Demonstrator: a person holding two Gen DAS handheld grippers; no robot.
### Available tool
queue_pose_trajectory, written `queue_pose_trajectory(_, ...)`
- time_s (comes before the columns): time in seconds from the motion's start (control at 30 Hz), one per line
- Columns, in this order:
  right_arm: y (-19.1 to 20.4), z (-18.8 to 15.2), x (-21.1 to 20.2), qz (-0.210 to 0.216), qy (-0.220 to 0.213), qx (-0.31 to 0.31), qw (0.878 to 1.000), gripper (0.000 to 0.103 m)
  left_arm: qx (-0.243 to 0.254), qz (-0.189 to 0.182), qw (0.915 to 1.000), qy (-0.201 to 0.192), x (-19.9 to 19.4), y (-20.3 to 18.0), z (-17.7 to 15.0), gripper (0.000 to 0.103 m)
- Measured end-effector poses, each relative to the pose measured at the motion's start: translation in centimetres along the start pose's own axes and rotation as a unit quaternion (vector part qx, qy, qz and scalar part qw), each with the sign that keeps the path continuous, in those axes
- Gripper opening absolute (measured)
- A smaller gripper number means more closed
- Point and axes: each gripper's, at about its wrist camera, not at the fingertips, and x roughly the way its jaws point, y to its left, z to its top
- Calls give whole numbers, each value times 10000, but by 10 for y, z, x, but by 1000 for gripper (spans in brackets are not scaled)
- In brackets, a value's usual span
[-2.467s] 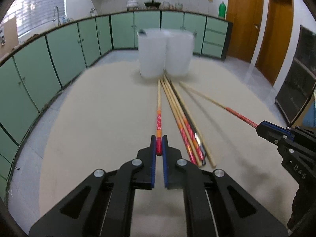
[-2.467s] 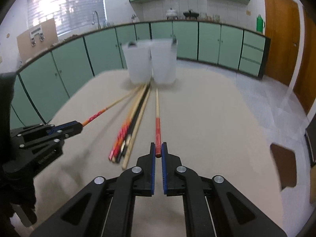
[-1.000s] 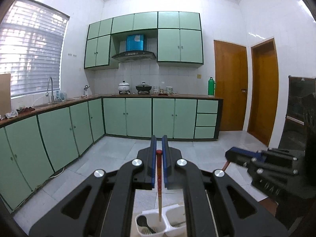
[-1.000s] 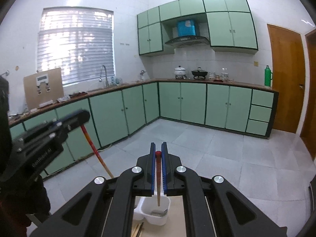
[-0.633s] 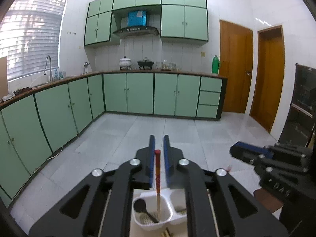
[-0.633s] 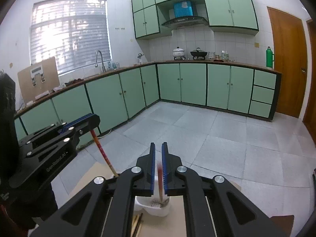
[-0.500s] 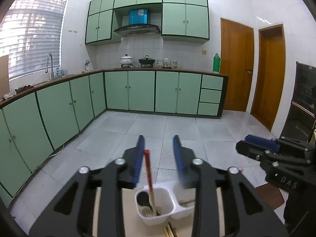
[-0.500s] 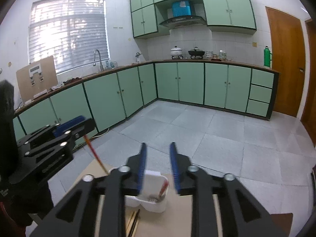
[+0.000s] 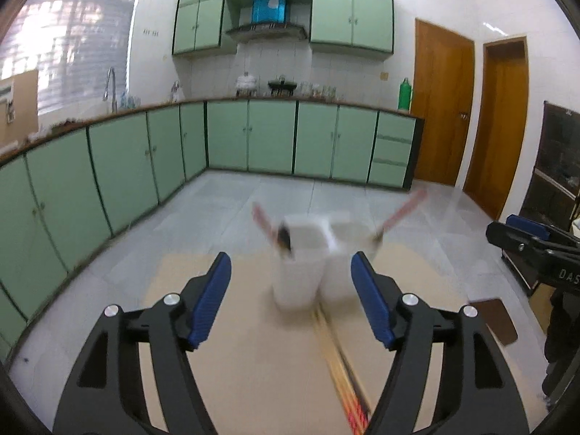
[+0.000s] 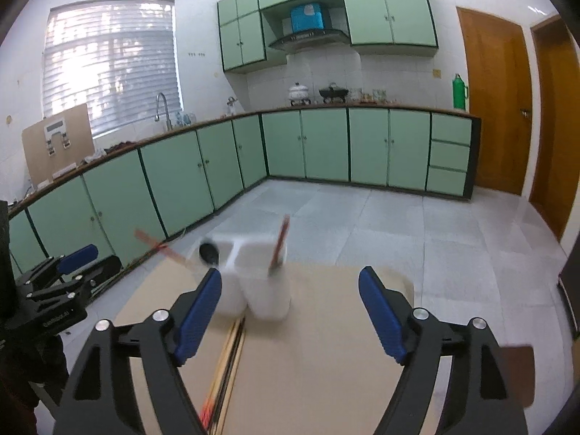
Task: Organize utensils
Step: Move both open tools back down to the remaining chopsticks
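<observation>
both tongs are released and hold nothing: the left gripper (image 9: 290,293) has its blue-padded jaws spread wide, and the right gripper (image 10: 290,311) is spread just as wide. between and beyond the jaws, near the far edge of the tan table (image 9: 232,380), stands a white two-compartment utensil holder (image 9: 311,264), blurred in both views. in the left wrist view a red-ended chopstick (image 9: 261,219) leans out to the left from the holder's left compartment, beside a dark spoon bowl (image 9: 284,238) at that rim, and a second red-ended chopstick (image 9: 400,212) leans out to the right from the right compartment. the right wrist view shows the same pair, one chopstick (image 10: 159,246) slanting far left and the other (image 10: 280,241) nearly upright in the right compartment, with the dark spoon (image 10: 209,252) at the left rim. a bundle of loose chopsticks (image 9: 340,373) lies flat on the table, running from the foot of the holder toward the camera; it shows in the right wrist view too (image 10: 226,362). each gripper appears at the edge of the other's view, the right one (image 9: 536,243) well off to the side of the holder, the left one (image 10: 61,272) likewise. green base cabinets (image 10: 308,145) line the kitchen walls behind.
</observation>
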Motion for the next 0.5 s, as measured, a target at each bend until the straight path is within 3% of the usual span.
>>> queue_pose_trajectory(0.3,21,-100,-1,11,768,7,9970,77,-169,131,9950,973,-5,12,-101,69)
queue_pose_trajectory(0.5,35,-143,5,55,1149,-11,9934,77,-207,322,9883,1478,0,22,-144,69)
